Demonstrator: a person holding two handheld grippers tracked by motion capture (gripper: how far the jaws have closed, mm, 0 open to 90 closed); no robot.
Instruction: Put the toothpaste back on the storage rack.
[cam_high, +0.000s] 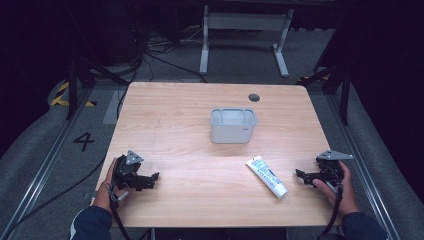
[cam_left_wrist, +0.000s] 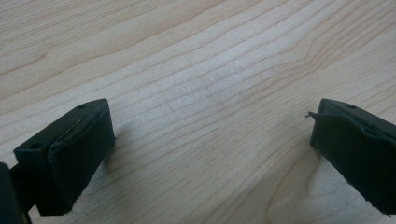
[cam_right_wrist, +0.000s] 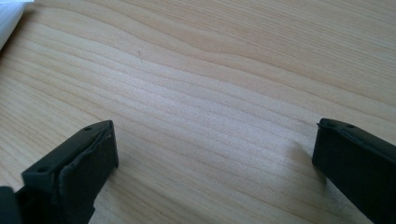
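A white tube (cam_high: 266, 176) with blue print lies flat on the wooden table (cam_high: 190, 150), right of centre near the front. A grey-white caddy (cam_high: 233, 125) with compartments stands upright at the table's middle. My left gripper (cam_high: 152, 178) rests at the front left, held by a hand, its jaws spread wide over bare wood (cam_left_wrist: 210, 121). My right gripper (cam_high: 300, 176) sits at the front right, a short way right of the tube, open with nothing between its fingers (cam_right_wrist: 74, 172). A white corner of the tube (cam_right_wrist: 9, 18) shows in the right gripper view.
A dark round grommet (cam_high: 254, 97) is set in the table's far edge. Beyond the table stands a white frame (cam_high: 244, 35) on a grey floor with cables. A metal rail (cam_high: 40, 170) runs along the left; a "4" (cam_high: 83, 141) is marked on the floor.
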